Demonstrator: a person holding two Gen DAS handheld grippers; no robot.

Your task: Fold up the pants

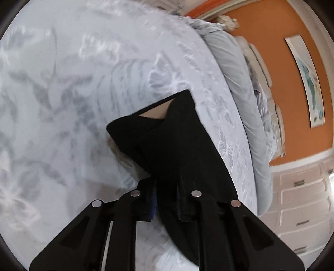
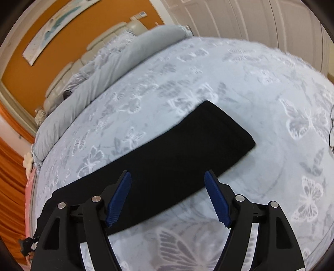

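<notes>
My left claw [image 1: 167, 196] sits clenched on a fold of the black pants [image 1: 179, 150]: the cloth runs straight up between the two narrowly set fingers, and the blue ribbing of one pad [image 1: 153, 201] just peeks out beside the dark fabric. From that pinch the pants rise away from me as a thick bundle, ending in a bunched upper edge where a small gap in the cloth shows a paler patch; I cannot tell what that patch is. The bundle lies over the pale grey bedspread [image 1: 62, 104], which fills most of this view.

My right claw [image 2: 168, 200] is released, its blue pads [image 2: 119, 200] spread wide with nothing pressed between them. It hovers above the pants [image 2: 177, 158], which from this side lie as a long black band stretched flat across the butterfly-printed bedspread [image 2: 250, 83], from the bed's edge at the lower left toward a squared-off end at the middle right. The left pad is seen against the cloth and the right one sits at the band's near edge; whether the tips touch the fabric I cannot tell.

Farther off, a rolled grey duvet [image 2: 100, 70] lies along the far side of the bed against a padded headboard [image 2: 100, 41]. Behind it is an orange wall [image 2: 62, 48] with a long pale picture [image 2: 56, 25], and white panelled doors [image 2: 240, 16] stand to the right.
</notes>
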